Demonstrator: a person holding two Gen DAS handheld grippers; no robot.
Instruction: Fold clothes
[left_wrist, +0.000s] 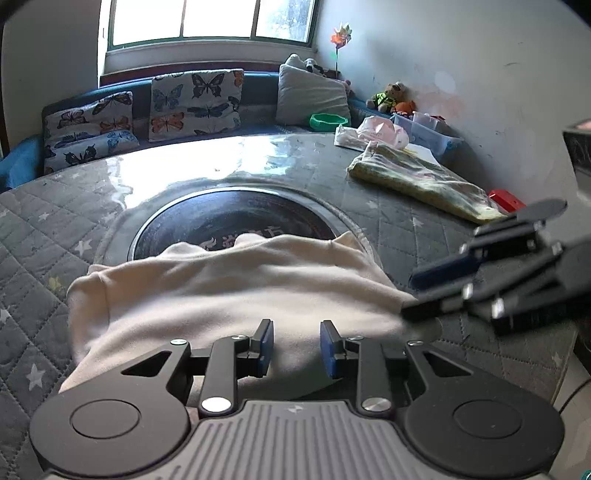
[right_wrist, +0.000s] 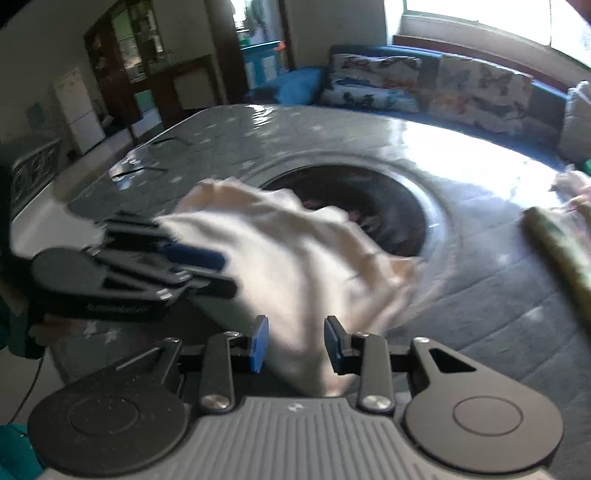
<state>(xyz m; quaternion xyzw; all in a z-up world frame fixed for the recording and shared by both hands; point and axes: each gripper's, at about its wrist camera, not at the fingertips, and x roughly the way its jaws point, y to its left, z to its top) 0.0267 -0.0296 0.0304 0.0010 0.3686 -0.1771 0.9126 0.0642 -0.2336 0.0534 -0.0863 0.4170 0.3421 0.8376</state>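
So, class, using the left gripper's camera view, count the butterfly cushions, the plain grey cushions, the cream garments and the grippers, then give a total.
Butterfly cushions: 3
Plain grey cushion: 1
Cream garment: 1
Grippers, left gripper and right gripper: 2
Total: 7

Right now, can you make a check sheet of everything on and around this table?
Surface: quilted grey star table cover under shiny plastic, dark round centre.
Job's things: cream garment, partly lifted.
Clutter: folded patterned cloth, green bowl, red thing.
Grippers: left hand-held gripper and right hand-held gripper, cream fabric between each one's pads; grip unclear.
Cables: thin dark cable beside table.
Surroundings: butterfly cushions, window, teddy bear.
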